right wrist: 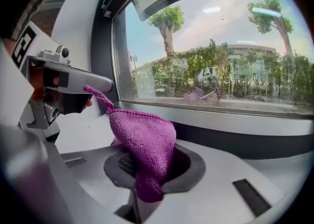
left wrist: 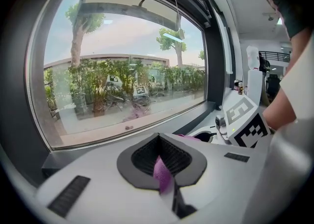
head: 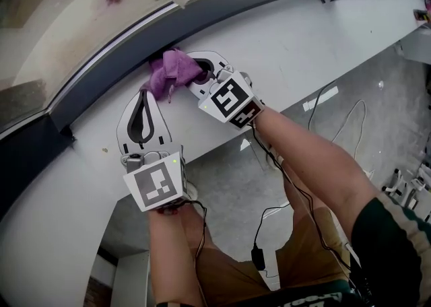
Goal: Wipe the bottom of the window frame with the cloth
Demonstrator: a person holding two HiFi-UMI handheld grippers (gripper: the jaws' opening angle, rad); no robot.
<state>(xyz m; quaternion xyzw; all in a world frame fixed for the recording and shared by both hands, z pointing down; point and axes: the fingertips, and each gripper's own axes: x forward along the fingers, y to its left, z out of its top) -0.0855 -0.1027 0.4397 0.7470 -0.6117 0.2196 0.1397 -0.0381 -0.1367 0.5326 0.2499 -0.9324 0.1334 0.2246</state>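
Bottom of the window frame (head: 236,1) runs along the sill (head: 303,36), with the cloth (head: 170,73) bunched right against it. Right gripper (head: 202,73) is clamped on the bulk, but the left gripper (head: 147,91) only pinches a thin corner. I reckon that corner slips out once wiping drags.

The cloth (head: 170,73) sits on the sill (head: 303,43), against the frame (head: 101,73), which runs behind it below the glass (head: 81,9). The left gripper (head: 149,93) meets it from the left and the right gripper (head: 197,73) from the right, each with part of it caught between its jaws.
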